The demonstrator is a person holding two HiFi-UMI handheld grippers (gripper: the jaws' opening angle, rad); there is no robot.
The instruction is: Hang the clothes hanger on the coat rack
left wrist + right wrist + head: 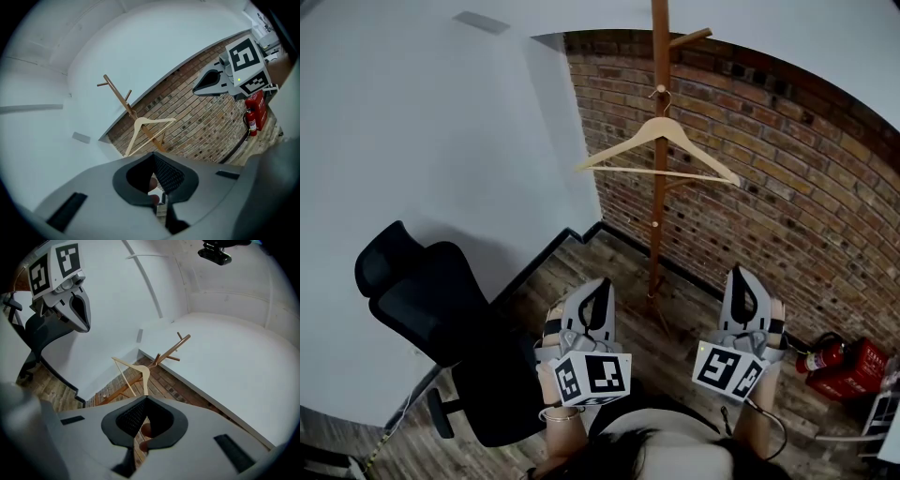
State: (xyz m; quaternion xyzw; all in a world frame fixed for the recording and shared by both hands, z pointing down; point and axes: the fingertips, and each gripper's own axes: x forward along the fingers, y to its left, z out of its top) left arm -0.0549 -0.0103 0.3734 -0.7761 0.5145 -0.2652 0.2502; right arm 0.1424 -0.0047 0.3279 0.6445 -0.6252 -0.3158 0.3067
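Note:
A light wooden clothes hanger (661,150) hangs by its hook on a peg of the tall wooden coat rack (660,56), which stands against the brick wall. Both grippers are held low, well short of the rack and apart from the hanger. My left gripper (600,289) is shut with nothing between its jaws. My right gripper (739,277) is also shut and empty. In the left gripper view the hanger (140,127) and rack (117,93) lie far ahead of the closed left gripper (154,158). The right gripper view shows the hanger (135,370) beyond the closed right gripper (144,401).
A black office chair (431,309) stands at the left beside a white wall (441,141). A red fire extinguisher (823,356) and a red box (861,367) sit on the wood floor at the right, by the brick wall (787,187).

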